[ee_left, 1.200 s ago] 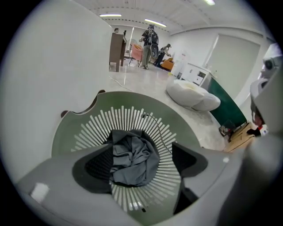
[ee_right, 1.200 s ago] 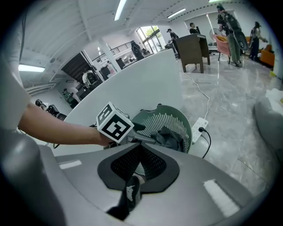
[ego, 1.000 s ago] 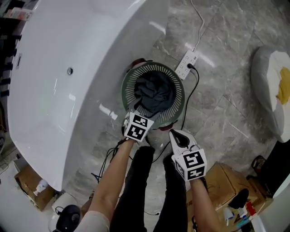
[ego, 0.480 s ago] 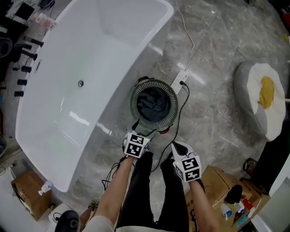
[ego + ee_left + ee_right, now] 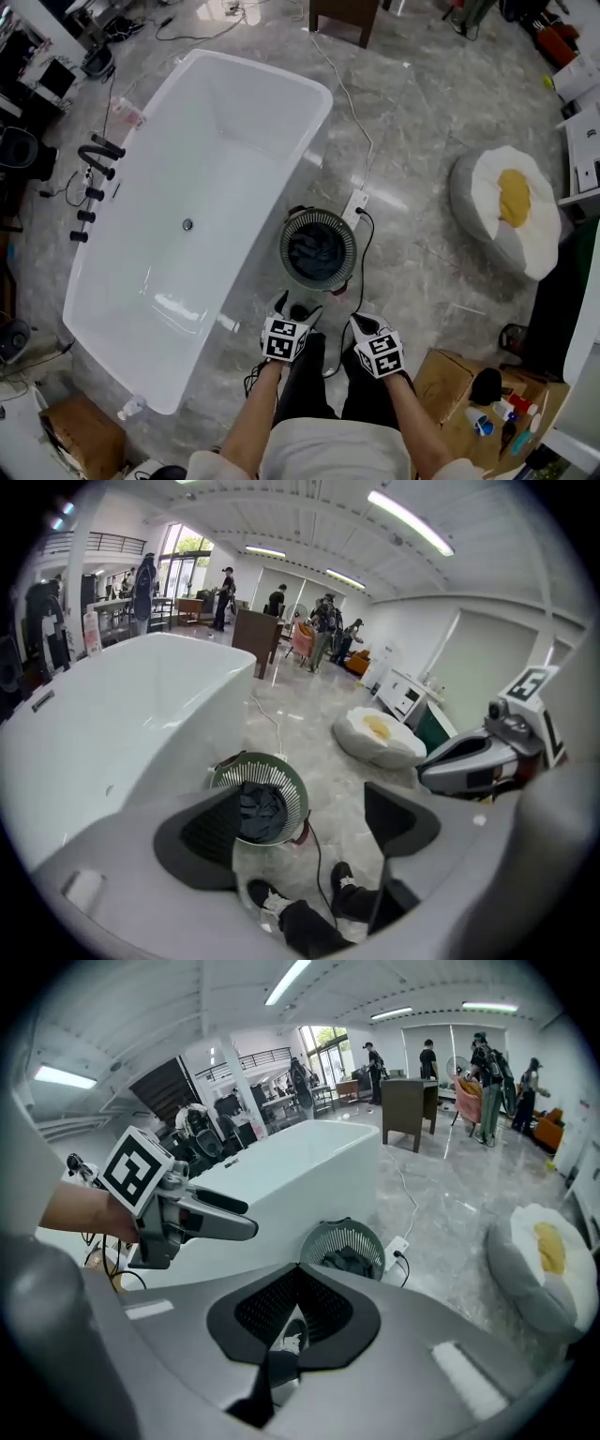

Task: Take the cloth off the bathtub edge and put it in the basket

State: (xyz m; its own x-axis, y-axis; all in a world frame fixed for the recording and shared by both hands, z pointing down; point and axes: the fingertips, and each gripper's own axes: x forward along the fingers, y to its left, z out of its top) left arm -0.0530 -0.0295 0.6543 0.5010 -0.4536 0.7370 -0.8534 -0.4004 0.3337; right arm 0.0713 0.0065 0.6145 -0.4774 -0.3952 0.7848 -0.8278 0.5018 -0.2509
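The dark cloth (image 5: 317,249) lies inside the basket (image 5: 285,253) at frame centre, beside the bathtub (image 5: 216,187). Below it and apart from it, the left claw (image 5: 289,309) gapes wide and empty; the right claw (image 5: 366,326) is closed on nothing.

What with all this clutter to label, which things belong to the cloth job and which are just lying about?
Job: cloth, lying in the basket; bathtub.
Lying about: power strip, egg-shaped cushion, cardboard box.
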